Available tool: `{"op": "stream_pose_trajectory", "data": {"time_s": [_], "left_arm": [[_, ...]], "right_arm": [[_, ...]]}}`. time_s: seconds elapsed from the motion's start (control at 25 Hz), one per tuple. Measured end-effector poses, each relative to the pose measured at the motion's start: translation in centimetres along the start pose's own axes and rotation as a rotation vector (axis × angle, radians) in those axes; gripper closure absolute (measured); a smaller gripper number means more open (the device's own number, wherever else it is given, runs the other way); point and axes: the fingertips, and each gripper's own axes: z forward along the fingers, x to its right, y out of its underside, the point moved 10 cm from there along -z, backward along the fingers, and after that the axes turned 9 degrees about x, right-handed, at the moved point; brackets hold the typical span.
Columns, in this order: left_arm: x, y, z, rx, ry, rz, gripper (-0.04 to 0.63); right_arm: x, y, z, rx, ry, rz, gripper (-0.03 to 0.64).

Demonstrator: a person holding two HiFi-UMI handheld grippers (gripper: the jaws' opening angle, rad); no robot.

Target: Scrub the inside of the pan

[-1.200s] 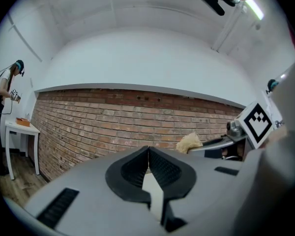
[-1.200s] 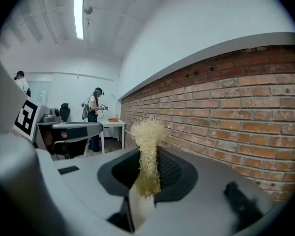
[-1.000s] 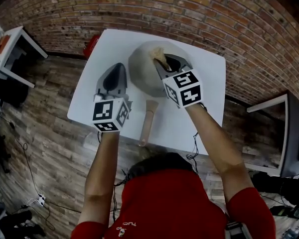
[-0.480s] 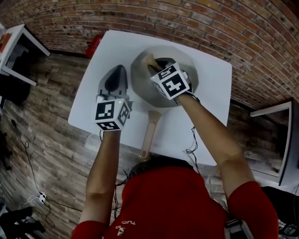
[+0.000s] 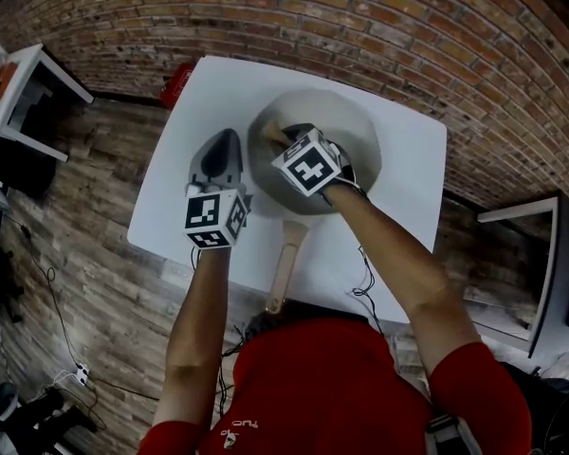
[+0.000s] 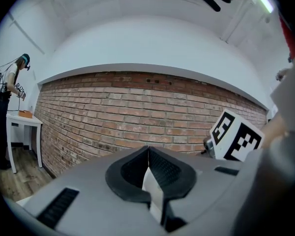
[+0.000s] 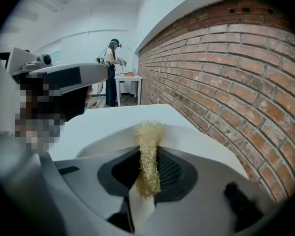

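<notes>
The pan (image 5: 356,136) sits mid-table on the white table (image 5: 408,188), bowl toward the brick wall (image 5: 379,27). Its long axis runs from 12 to 6 o'clock in the head view, and the pale wooden handle (image 5: 284,259) points at the person, its end tipped slightly toward 7 o'clock and past the table's near edge.

The right gripper (image 5: 283,140) reaches down into the bowl, aimed toward 10 o'clock. Its 2 jaws are clamped on a straw-coloured fibrous scrubber (image 7: 148,136), which lies lengthwise between the pads and sticks out beyond the tips. In the head view the scrubber's free end is at the pan's inner wall at about 10 o'clock, though contact cannot be told for sure. The right gripper view shows the pan's grey rim (image 7: 196,134) just past the tuft.

The left gripper (image 5: 222,145) is at 9 o'clock of the pan, beside the rim and over the tabletop, pointing toward 12 o'clock. In the left gripper view its jaws (image 6: 148,167) are pressed together with nothing between them.

A red object (image 5: 175,85) lies on the floor at the table's 11 o'clock corner.
</notes>
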Motion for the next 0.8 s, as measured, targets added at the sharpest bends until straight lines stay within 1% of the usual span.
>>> {"op": "stream_pose_trajectory", "data": {"time_s": [0.2,0.36,0.52,0.6,0.68,0.8], "left_arm": [[0.2,0.4,-0.4,0.002,-0.01,-0.021,0.58],[0.4,0.6,-0.6,0.003,-0.014,-0.025,0.58],[0.0,0.5,-0.9,0.003,-0.026,-0.023,0.58],[-0.2,0.2,-1.0,0.004,-0.029,-0.021,0.58],[-0.3,0.0,-1.1,0.007,-0.03,-0.017,0.58],[-0.4,-0.3,-1.3,0.013,-0.034,-0.012,0.58]], "right_arm": [[1.3,1.3,0.3,-0.046,0.028,0.002,0.53],[4.1,2.6,-0.1,-0.061,0.087,0.007,0.53],[6.9,4.0,-1.1,-0.12,0.159,0.033,0.531],[7.7,4.2,-1.5,-0.129,0.185,0.041,0.531],[7.9,4.2,-1.9,-0.133,0.193,0.044,0.531],[6.6,3.7,-2.4,-0.121,0.163,0.034,0.53]]}}
